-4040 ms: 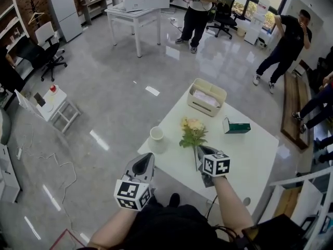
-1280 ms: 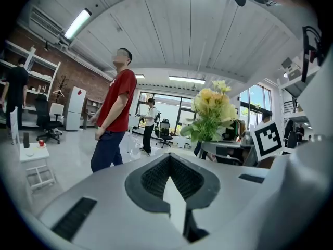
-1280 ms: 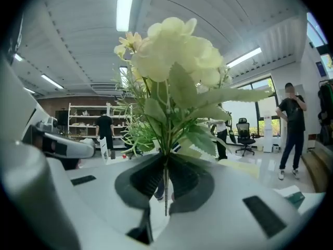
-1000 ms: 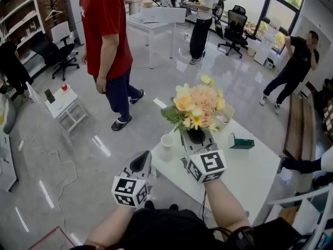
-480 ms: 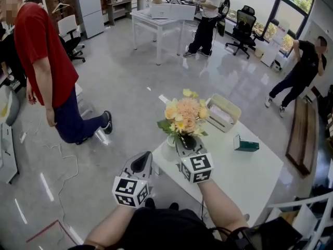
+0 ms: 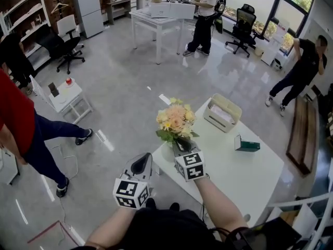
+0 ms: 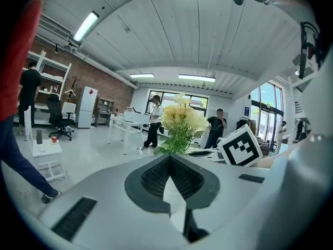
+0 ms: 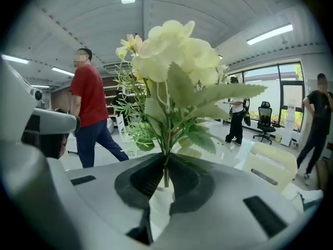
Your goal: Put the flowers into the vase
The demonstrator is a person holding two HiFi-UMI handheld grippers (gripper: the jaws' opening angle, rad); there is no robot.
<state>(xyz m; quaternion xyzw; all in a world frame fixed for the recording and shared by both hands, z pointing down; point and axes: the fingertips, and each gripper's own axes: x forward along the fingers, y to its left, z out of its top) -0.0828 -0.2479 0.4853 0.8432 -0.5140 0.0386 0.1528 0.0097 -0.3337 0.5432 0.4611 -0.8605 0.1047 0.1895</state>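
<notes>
**Down it comes: peach-and-yellow artificial flower bouquet (image 6: 174, 120) sinks toward the white vase (image 6: 166, 151)**

Compared with a second ago, the right gripper (image 6: 179, 144) has brought the bouquet lower, over the vase at the left corner of the white table (image 6: 250, 176). Its jaws clamp the green stems. The left gripper (image 6: 141, 163) hangs off the table's edge, closed on nothing. The stems do not look seated yet; lowering and release seem to remain. A beige basket (image 6: 222, 112) and a green box (image 6: 246, 144) sit toward the far edge. Around it is an office with a glossy grey floor.

Grey grippers (image 6: 147, 156) (image 6: 178, 146), b&w cubes (image 6: 132, 193) (image 6: 190, 165), black top (image 6: 161, 228)
</notes>
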